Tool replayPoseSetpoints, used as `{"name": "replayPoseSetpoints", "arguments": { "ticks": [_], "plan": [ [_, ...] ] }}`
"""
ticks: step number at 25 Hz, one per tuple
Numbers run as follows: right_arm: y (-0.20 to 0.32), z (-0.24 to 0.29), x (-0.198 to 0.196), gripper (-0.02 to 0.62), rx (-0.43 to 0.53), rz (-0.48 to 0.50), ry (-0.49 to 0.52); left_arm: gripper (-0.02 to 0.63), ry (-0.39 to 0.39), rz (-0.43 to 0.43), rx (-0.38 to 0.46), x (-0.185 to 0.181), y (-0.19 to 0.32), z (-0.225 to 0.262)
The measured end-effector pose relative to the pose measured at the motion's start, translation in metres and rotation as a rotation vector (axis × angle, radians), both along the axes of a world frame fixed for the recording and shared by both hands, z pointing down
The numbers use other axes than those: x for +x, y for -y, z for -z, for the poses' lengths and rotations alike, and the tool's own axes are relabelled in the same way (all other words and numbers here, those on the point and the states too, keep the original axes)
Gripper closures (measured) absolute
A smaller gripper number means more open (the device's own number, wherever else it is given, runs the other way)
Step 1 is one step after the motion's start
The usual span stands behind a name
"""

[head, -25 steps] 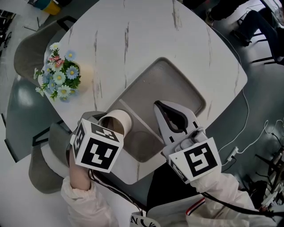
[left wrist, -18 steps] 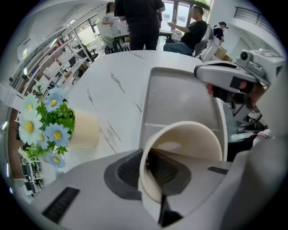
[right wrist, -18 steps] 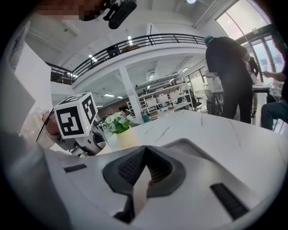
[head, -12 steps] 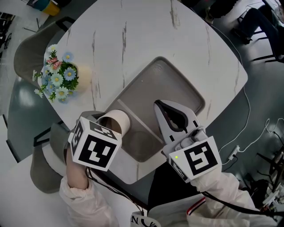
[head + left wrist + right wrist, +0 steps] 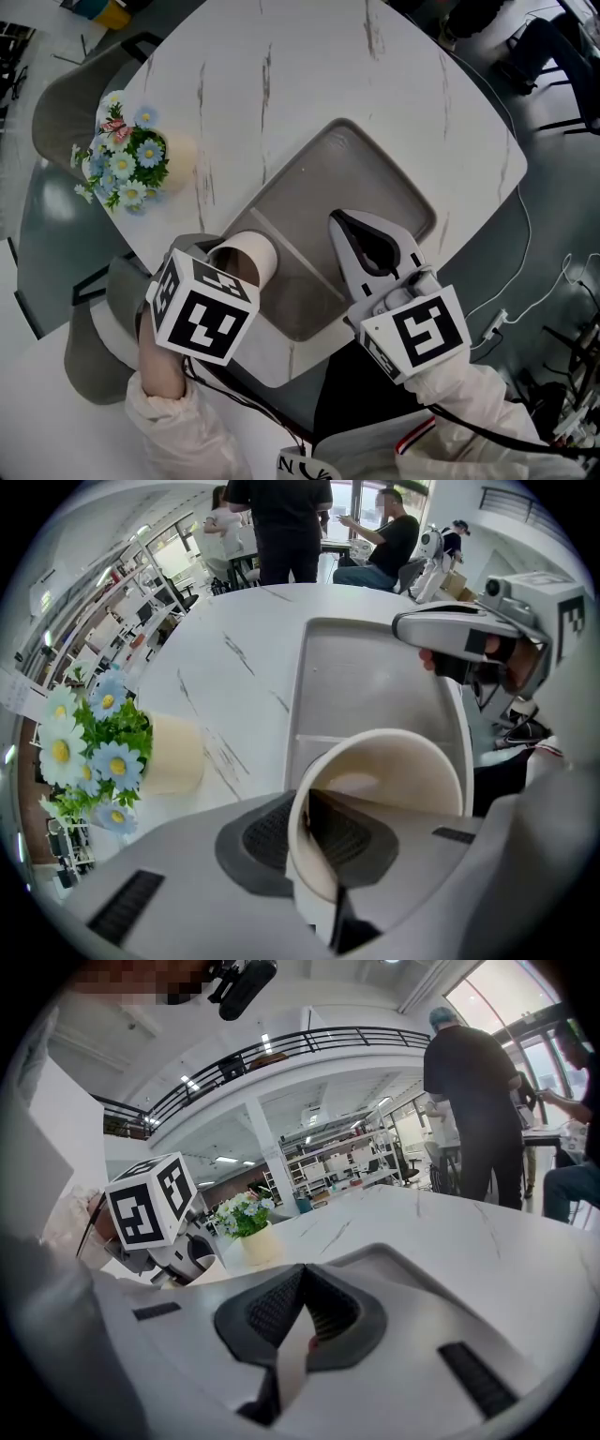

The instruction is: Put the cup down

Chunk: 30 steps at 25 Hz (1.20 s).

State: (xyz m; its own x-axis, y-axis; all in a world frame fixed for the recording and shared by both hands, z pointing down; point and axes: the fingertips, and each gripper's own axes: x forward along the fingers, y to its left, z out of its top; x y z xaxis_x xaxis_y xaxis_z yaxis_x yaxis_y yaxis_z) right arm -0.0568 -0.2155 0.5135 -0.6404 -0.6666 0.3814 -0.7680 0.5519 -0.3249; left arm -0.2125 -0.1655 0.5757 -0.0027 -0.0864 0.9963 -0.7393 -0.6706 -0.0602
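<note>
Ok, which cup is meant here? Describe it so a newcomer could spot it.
Start at the white marbled table and find the grey tray on it. At the tray's near-left corner, the left gripper pinches the rim of the cup. It is plain, cream and empty; the cream pot farther left holds daisies.
</note>
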Motion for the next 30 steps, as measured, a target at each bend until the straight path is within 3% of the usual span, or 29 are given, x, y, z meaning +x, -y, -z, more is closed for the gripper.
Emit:
{"name": "replayPoseSetpoints", "arguments": {
  "ticks": [10,19,30],
  "plan": [
    [0.000,0.000,0.003,0.592,-0.002,-0.001,0.004,0.556,0.010,-0.009,0.000,0.000,0.000,0.001],
    [-0.001,0.002,0.002,0.591,-0.003,0.002,0.005,0.500,-0.014,-0.006,0.021,0.001,0.001,0.008],
    [-0.004,0.009,0.003,0.591,0.009,0.003,0.002,0.499,-0.003,-0.002,0.070,0.000,0.005,0.023]
  ]
}}
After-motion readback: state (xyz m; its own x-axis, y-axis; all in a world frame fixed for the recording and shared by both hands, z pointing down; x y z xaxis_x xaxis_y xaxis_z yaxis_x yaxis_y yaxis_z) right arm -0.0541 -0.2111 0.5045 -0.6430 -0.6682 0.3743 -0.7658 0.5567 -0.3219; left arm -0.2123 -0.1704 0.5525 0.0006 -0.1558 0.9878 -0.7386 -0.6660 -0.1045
